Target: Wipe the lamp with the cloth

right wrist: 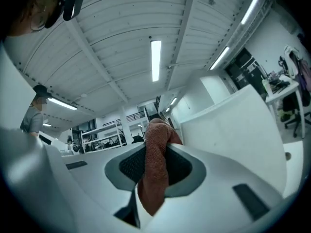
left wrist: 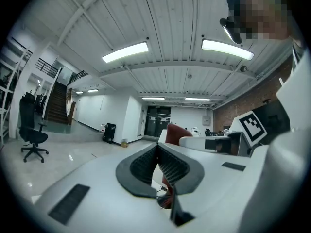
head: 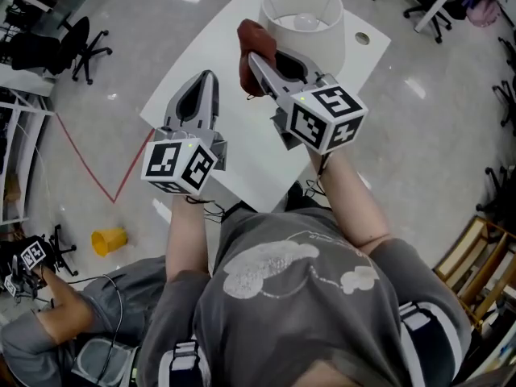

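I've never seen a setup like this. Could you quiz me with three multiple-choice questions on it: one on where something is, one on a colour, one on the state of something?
1. Where does the lamp stand?
A. on a shelf
B. on the white table, at its far end
C. on a stool

2. What colour is the cloth held in the right gripper?
A. blue
B. yellow
C. reddish brown

3. How do the jaws of the left gripper stand?
A. together, with nothing between them
B. closed on the cloth
C. wide apart

Answers:
1 B: the head view shows the lamp on the tabletop's far corner.
2 C: the right gripper view shows reddish-brown fabric pinched between the jaws.
3 A: the left gripper view shows the jaws meeting with nothing between them.
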Demonstrator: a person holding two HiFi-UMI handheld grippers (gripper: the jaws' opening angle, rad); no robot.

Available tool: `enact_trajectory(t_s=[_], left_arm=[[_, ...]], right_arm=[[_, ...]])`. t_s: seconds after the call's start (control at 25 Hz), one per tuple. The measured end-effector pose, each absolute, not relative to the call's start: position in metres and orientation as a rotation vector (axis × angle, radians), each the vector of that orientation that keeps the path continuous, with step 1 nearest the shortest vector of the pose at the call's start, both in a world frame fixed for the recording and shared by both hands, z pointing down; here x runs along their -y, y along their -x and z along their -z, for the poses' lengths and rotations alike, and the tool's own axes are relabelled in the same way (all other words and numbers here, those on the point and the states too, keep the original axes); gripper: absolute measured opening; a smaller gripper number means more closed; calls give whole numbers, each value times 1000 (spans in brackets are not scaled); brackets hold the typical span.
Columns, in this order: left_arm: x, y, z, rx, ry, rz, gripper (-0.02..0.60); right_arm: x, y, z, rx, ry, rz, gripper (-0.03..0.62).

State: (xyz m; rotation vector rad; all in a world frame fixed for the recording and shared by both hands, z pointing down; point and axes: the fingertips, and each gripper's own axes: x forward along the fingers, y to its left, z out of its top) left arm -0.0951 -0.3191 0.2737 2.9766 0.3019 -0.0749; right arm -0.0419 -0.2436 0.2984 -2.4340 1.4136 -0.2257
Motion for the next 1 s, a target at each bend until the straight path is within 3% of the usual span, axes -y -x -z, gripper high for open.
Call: enact_trajectory(t_s=[0.4,1.0], left_arm=[[344,68,-277,-435,-2957,74,8],[367,50,-335,-548,-2830,-96,8]], right_arm=[[261,26,-288,-1281,2460,163,91],[280,34,-400,-1104,2605,467,91]])
